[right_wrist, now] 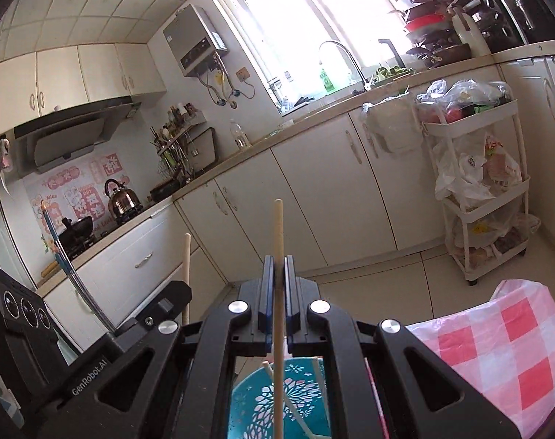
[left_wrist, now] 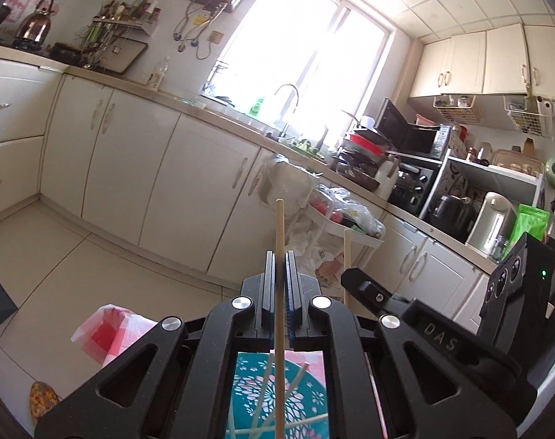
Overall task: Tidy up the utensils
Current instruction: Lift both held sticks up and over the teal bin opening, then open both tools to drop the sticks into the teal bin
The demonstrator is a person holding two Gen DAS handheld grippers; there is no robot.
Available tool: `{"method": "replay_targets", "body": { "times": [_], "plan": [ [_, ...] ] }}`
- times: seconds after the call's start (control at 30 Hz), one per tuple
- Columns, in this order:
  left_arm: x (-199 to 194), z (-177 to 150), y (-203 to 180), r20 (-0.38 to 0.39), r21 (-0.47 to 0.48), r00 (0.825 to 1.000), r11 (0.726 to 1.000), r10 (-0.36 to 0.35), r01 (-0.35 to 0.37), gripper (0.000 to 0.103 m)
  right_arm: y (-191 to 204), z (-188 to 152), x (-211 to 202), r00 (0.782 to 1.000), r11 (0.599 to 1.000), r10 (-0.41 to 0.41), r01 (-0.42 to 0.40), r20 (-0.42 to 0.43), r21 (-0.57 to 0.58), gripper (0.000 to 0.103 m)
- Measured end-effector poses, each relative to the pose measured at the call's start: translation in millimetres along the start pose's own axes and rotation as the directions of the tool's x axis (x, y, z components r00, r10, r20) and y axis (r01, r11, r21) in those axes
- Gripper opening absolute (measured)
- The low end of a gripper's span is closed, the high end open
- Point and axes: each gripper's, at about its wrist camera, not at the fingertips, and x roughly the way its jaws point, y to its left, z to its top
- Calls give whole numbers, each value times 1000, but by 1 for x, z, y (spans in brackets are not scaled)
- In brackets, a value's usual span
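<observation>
My left gripper (left_wrist: 279, 256) is shut on a wooden chopstick (left_wrist: 279, 226) that stands upright between its fingers. My right gripper (right_wrist: 278, 259) is shut on a second wooden chopstick (right_wrist: 278, 226), also upright. Each gripper shows in the other's view, with its chopstick: the right one (left_wrist: 347, 256) and the left one (right_wrist: 186, 259). Below both grippers lies a teal patterned basket (left_wrist: 248, 395), also in the right wrist view (right_wrist: 248, 398), holding several loose chopsticks (left_wrist: 295, 380).
A pink-and-white checked cloth (right_wrist: 497, 347) covers the table under the basket. White kitchen cabinets (left_wrist: 149, 168), a sink with a tap (left_wrist: 288, 109) and a white trolley (right_wrist: 475, 168) with bags stand across the tiled floor.
</observation>
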Motion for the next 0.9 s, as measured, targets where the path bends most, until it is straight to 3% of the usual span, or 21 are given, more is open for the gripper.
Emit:
{"method": "replay_targets", "body": {
  "times": [0.3, 0.53, 0.67, 0.9],
  "plan": [
    [14, -17, 6, 30, 16, 996, 996, 82, -82, 5, -2, -19, 13, 998, 996, -50, 48, -24, -69, 6],
    [4, -29, 6, 111, 24, 987, 992, 121, -124, 5, -6, -30, 11, 996, 992, -83, 84, 16, -91, 6],
    [6, -35, 5, 104, 45, 987, 991, 119, -124, 5, -8, -36, 9, 994, 989, -103, 106, 35, -100, 6],
    [-3, -55, -1, 64, 119, 992, 986, 112, -119, 5, -13, -58, 5, 996, 991, -91, 89, -11, -102, 6]
  ]
}}
